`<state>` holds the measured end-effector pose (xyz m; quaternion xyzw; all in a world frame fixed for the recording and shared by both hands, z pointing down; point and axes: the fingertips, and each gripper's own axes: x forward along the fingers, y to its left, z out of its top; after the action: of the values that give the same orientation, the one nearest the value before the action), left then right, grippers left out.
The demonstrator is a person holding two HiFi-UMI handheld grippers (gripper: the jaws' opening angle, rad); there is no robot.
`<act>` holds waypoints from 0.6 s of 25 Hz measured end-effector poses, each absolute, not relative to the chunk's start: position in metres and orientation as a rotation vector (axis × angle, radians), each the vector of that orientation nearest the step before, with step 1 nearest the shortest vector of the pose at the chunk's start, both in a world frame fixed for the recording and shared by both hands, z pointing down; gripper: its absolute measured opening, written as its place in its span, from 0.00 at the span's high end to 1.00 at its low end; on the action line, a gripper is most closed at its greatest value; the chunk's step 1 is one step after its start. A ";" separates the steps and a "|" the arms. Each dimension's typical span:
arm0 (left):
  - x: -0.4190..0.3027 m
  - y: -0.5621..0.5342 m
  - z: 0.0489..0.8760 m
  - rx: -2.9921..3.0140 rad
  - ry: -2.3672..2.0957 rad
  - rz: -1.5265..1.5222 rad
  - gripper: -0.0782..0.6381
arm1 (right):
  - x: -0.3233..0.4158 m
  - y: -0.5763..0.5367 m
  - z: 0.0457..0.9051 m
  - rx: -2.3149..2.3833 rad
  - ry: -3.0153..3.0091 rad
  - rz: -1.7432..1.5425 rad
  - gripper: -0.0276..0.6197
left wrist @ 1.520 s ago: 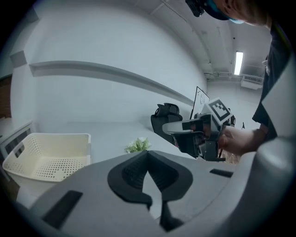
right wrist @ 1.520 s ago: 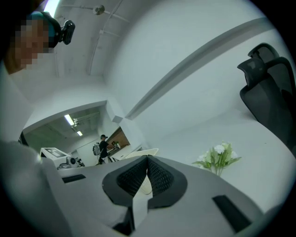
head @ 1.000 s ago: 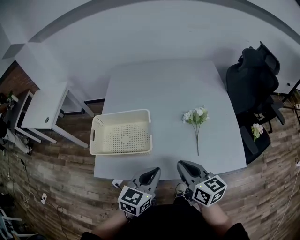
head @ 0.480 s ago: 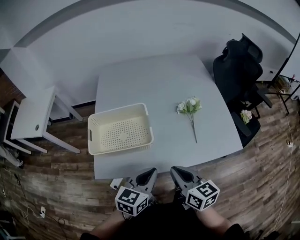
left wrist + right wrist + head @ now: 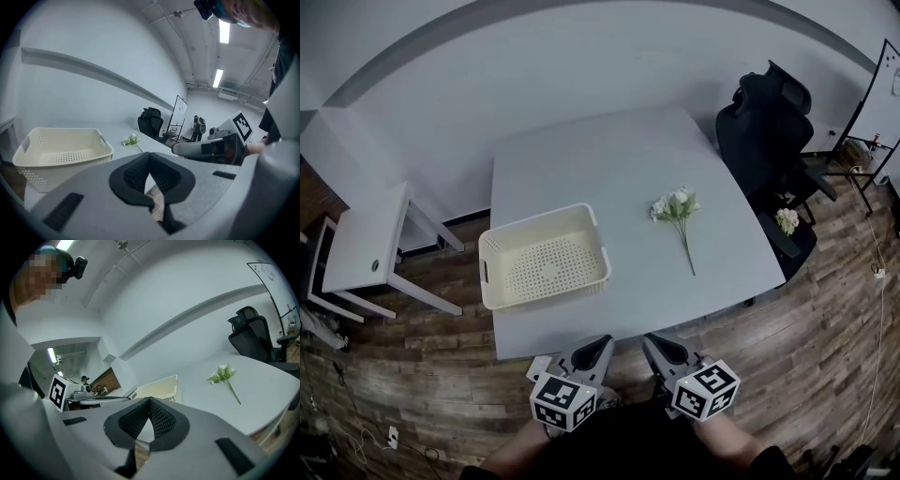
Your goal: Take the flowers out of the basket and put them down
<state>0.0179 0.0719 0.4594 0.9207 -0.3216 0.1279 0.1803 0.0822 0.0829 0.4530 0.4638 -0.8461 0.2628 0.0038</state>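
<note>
Table [image 5: 600,159]: 1 basket [image 5: 546,292], 1 flower bunch [image 5: 675,206]; L gripper [image 5: 598,345], R gripper [image 5: 658,343] closed, empty.

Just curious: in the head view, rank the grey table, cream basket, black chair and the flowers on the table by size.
1. grey table
2. black chair and cream basket look about alike; the chair is farther off, so no ranking.
3. flowers, smallest.

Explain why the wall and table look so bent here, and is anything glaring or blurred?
Head view: a wide lens bows the table edges and the wall; light is even. Left gripper view: ceiling lights blow out white, and the corners go black. Right gripper view: the flowers stay sharp; a mosaic patch at top left was added afterwards.
</note>
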 end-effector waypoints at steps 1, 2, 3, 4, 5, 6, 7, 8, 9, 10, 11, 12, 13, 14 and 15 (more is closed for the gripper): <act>0.018 0.073 0.459 2.606 -0.907 0.359 0.88 | 0.082 0.084 0.452 1.452 -2.654 0.819 0.92; 0.018 0.074 0.458 2.609 -0.904 0.356 0.88 | 0.081 0.084 0.452 1.451 -2.654 0.816 0.92; 0.018 0.075 0.458 2.612 -0.903 0.354 0.88 | 0.080 0.085 0.452 1.450 -2.654 0.814 0.92; 0.017 0.075 0.458 2.613 -0.902 0.352 0.88 | 0.079 0.085 0.452 1.449 -2.653 0.813 0.92; 0.016 0.075 0.458 2.613 -0.902 0.350 0.88 | 0.078 0.085 0.452 1.447 -2.652 0.811 0.92; 0.015 0.076 0.457 2.614 -0.903 0.348 0.88 | 0.077 0.085 0.451 1.445 -2.651 0.807 0.92; 0.014 0.076 0.456 2.614 -0.905 0.344 0.88 | 0.076 0.085 0.451 1.441 -2.651 0.803 0.92; 0.013 0.077 0.456 2.615 -0.907 0.341 0.88 | 0.074 0.086 0.450 1.437 -2.651 0.799 0.92; 0.012 0.077 0.455 2.615 -0.908 0.337 0.88 | 0.073 0.086 0.450 1.433 -2.651 0.795 0.92; 0.011 0.078 0.455 2.616 -0.910 0.333 0.88 | 0.072 0.087 0.450 1.430 -2.651 0.793 0.92; 0.011 0.079 0.454 2.616 -0.912 0.330 0.88 | 0.072 0.087 0.449 1.427 -2.651 0.792 0.92; 0.011 0.079 0.454 2.617 -0.914 0.328 0.88 | 0.071 0.087 0.449 1.425 -2.651 0.791 0.92; 0.010 0.079 0.453 2.617 -0.915 0.325 0.88 | 0.071 0.086 0.448 1.422 -2.650 0.791 0.92; 0.010 0.078 0.452 2.617 -0.918 0.323 0.88 | 0.071 0.086 0.448 1.419 -2.649 0.791 0.92; 0.010 0.078 0.452 2.616 -0.920 0.321 0.88 | 0.070 0.085 0.448 1.416 -2.649 0.790 0.92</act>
<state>0.0098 0.0781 0.4521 0.9228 -0.3245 0.1131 0.1743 0.0704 0.0855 0.4480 0.4557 -0.8528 0.2544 0.0179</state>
